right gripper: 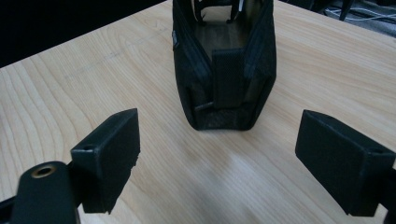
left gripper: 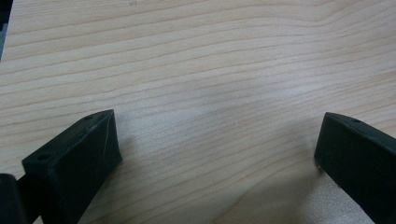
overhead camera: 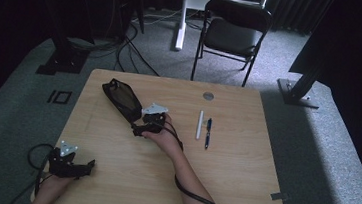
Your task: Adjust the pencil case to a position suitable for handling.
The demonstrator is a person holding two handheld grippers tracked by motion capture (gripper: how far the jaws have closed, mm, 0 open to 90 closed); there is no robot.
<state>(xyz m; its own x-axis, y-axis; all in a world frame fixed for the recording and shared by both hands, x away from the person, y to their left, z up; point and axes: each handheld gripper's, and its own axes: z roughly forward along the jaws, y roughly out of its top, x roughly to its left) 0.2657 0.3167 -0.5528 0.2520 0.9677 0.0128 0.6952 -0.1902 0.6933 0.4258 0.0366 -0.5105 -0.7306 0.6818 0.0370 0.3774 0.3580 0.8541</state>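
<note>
High view: dim overall, dark surround, with daylight falling across the carpet at right and the table (overhead camera: 242, 178) evenly lit. Gripper views: brighter, wood grain sharp; near jaws soft and out of focus, casting faint shadows. No glare noted.

**Room and background**

Your wooden bench (overhead camera: 241, 188) stands on grey carpet (overhead camera: 325, 146). Beyond it you have a black folding chair (overhead camera: 233, 34), a white desk leg (overhead camera: 181, 16), floor cables (overhead camera: 129, 47) and dark curtains (overhead camera: 298, 10). Daylight falls at right.
</note>
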